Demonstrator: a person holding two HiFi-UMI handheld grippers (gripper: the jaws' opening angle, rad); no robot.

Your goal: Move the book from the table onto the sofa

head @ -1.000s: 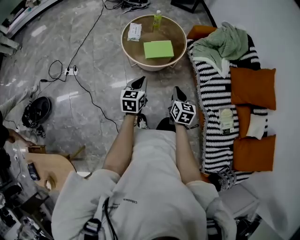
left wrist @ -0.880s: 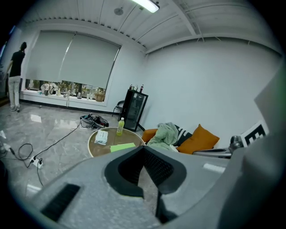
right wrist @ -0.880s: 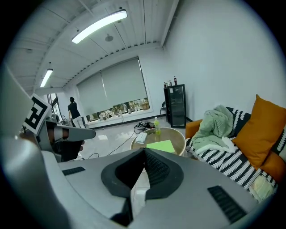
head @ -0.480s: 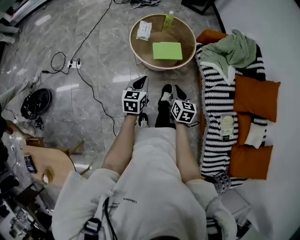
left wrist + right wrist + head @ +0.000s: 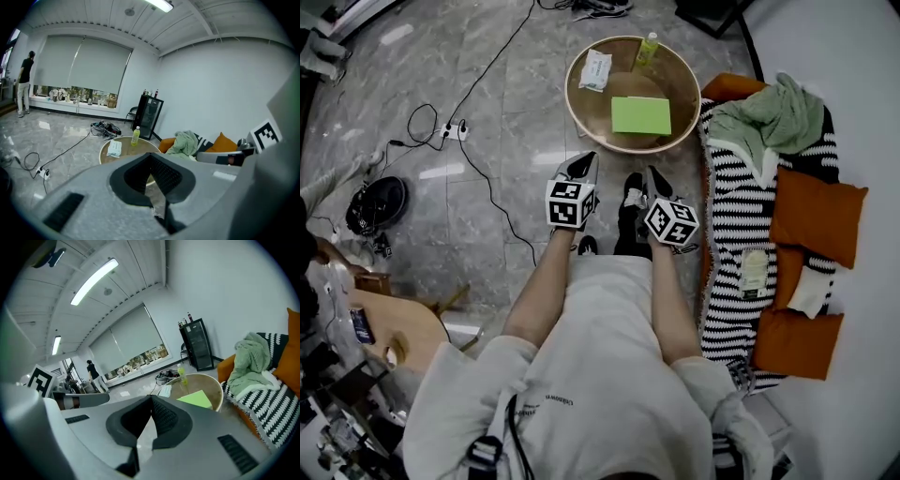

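A flat green book [image 5: 641, 114] lies on the round wooden table [image 5: 573, 101] at the top of the head view. It also shows past my right gripper [image 5: 200, 398]. The sofa [image 5: 736, 216], under a black-and-white striped cover, runs along the right. My left gripper [image 5: 578, 167] and right gripper [image 5: 657, 180] are held side by side above the floor, well short of the table, both pointing toward it. Each is shut with nothing between its jaws, as the left gripper [image 5: 151, 157] and right gripper [image 5: 151, 399] views confirm. The left gripper's own body hides the book in its view.
On the table stand a green bottle [image 5: 649, 47] and a wipes pack [image 5: 595, 69]. A green blanket [image 5: 773, 117], orange cushions [image 5: 820, 211] and a small pale bottle [image 5: 755, 272] lie on the sofa. Cables and a power strip [image 5: 450, 131] cross the floor at left. A person [image 5: 23, 84] stands far off.
The table and sofa have drawn closer and shifted right in the head view as I step toward them. Both grippers stay shut and empty.
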